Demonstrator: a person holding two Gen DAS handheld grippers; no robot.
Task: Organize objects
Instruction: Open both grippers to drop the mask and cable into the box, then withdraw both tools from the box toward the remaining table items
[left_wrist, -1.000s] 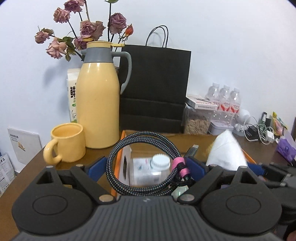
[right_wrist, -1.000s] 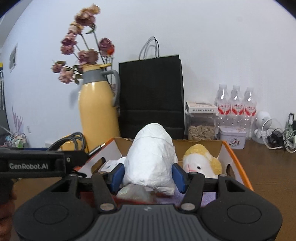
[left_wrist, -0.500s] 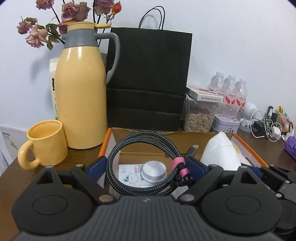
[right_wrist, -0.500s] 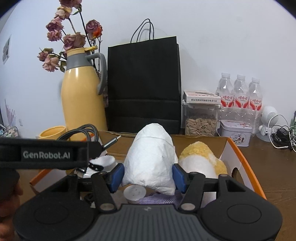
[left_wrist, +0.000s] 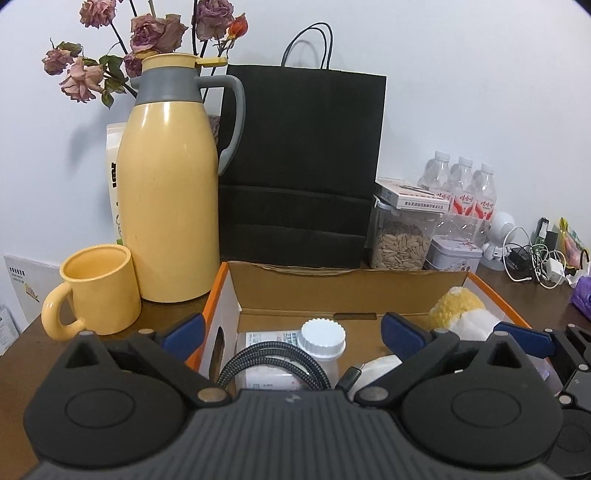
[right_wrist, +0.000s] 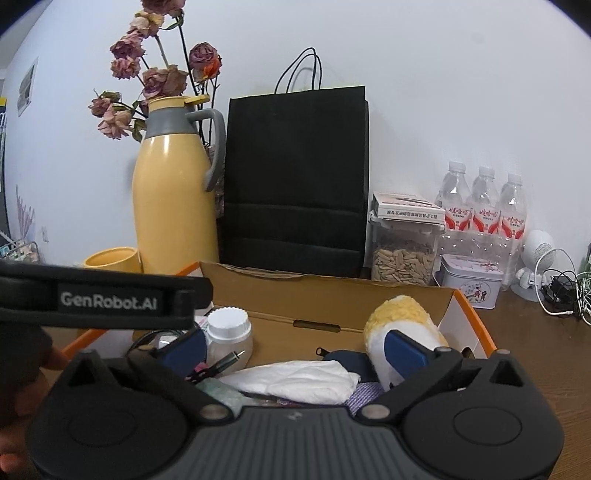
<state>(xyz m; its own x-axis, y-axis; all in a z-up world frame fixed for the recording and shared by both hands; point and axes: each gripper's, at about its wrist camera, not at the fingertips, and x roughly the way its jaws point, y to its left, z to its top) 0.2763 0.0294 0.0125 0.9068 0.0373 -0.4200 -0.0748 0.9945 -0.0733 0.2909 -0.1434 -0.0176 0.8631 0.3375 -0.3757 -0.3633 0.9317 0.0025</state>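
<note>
The right tongs (right_wrist: 295, 347) are being held wide apart over the cardboard box (right_wrist: 325, 286), their jaws having just been opening; the white paper bundle (right_wrist: 295, 380) is lying loose between them, beside the plush toy (right_wrist: 402, 317) and white-capped bottle (right_wrist: 229, 330)

Braided cable (left_wrist: 273, 360) – woven sheath; cardboard box (left_wrist: 332, 291) – matt; thermos (left_wrist: 168, 192) – smooth, slight sheen.

A brown table (left_wrist: 22, 373) carries a yellow mug (left_wrist: 96, 291), thermos (left_wrist: 168, 206), black bag (left_wrist: 301, 166) and cardboard box (left_wrist: 332, 291).
</note>
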